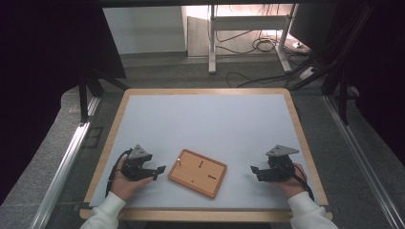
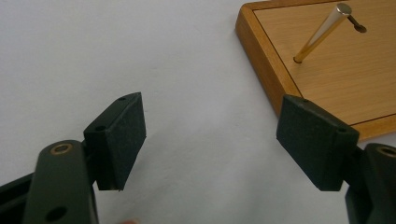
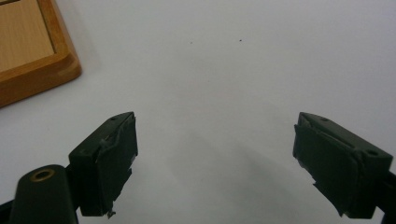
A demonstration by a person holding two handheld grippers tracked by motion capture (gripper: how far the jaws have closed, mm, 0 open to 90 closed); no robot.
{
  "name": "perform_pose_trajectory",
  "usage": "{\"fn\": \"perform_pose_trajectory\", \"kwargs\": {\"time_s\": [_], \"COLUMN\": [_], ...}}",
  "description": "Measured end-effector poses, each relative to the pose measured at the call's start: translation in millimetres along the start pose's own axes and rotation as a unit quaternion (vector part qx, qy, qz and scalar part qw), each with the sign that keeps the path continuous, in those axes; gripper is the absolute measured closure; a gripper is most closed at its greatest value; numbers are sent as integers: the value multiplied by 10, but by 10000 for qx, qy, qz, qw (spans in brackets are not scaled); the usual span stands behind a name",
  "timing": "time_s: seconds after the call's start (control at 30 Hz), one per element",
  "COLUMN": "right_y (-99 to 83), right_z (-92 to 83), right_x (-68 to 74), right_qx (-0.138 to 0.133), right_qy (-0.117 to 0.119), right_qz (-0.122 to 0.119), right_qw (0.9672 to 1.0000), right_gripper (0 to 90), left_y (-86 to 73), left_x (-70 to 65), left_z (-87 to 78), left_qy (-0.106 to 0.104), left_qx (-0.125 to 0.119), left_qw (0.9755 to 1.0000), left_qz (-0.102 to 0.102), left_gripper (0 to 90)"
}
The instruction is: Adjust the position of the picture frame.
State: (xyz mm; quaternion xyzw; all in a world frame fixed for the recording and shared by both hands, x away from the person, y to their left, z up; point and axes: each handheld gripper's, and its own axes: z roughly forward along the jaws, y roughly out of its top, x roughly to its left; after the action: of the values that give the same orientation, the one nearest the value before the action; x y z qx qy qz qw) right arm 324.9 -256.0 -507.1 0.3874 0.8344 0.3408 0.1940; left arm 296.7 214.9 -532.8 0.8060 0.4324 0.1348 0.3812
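A small wooden board [image 1: 197,172] lies on the white table surface [image 1: 205,124] between my two hands. A brass pin [image 2: 322,32] stands upright in the board near its left corner, and dark slots mark its face. My left gripper [image 1: 160,172] rests on the table just left of the board, jaws wide apart with nothing between them; the board's edge [image 2: 266,60] shows just beyond its right jaw. On the right, my right gripper [image 1: 254,172] sits a short way off the board, also open and empty, with the board's corner [image 3: 37,70] at the far left of its view.
The table has a wooden rim [image 1: 305,143]. Beyond its far edge stand a metal frame leg [image 1: 211,38] and loose cables [image 1: 258,45] on the floor. An aluminium rail [image 1: 67,162] runs along the left side.
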Motion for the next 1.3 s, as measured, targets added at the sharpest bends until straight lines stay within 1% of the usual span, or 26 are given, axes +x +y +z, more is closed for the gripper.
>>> {"fn": "perform_pose_trajectory", "kwargs": {"time_s": [0.17,0.23,0.3,0.43,0.5,0.53,0.77,0.8,0.87,0.93,1.0,1.03,1.07,1.13,1.17,1.3], "right_y": [-43,-70,-63,-75,-91,-85,-105,-125,-139,-144,-161,-161,-175,-183,-200,-223], "right_z": [-20,-50,-65,-94,-118,-131,-85,-82,-102,-111,-131,-131,-138,-139,-148,-168], "right_x": [-21,-30,-26,12,29,36,14,7,-1,-1,-3,-3,-7,-12,-18,-16], "right_qx": [-52,-109,-133,-124,-129,-111,-67,-59,-64,-90,-104,-104,-69,-72,-52,-41], "right_qy": [12,32,29,-2,-7,-41,26,16,-13,-37,-81,-81,-123,-136,-173,-237], "right_qz": [-35,9,11,28,42,67,46,31,25,28,20,20,24,19,33,36], "right_qw": [10000,9999,9999,9999,9999,9999,10000,10000,10000,9999,9999,9999,9999,9999,9998,9997], "right_gripper": [148,151,154,155,159,163,167,167,167,167,167,167,167,167,167,167], "left_y": [34,28,20,40,45,44,68,77,72,64,50,50,48,49,56,105], "left_x": [33,28,26,13,6,4,6,-10,-31,-46,-87,-87,-101,-131,-170,-249], "left_z": [10,24,22,11,12,13,15,2,-19,-32,-78,-78,-92,-111,-106,-49], "left_qy": [35,61,56,-31,-44,-62,-116,-118,-96,-90,-131,-131,-150,-202,-273,-318], "left_qx": [-50,8,34,21,14,22,3,-21,-33,-53,-114,-114,-149,-183,-189,-157], "left_qw": [10000,10000,9999,10000,9999,9999,9999,9999,9999,9999,9998,9998,9997,9994,9992,9987], "left_qz": [-24,64,88,56,128,124,123,90,130,127,133,133,147,194,243,373], "left_gripper": [240,239,239,239,239,239,239,239,239,239,240,242,243,243,243,244]}}
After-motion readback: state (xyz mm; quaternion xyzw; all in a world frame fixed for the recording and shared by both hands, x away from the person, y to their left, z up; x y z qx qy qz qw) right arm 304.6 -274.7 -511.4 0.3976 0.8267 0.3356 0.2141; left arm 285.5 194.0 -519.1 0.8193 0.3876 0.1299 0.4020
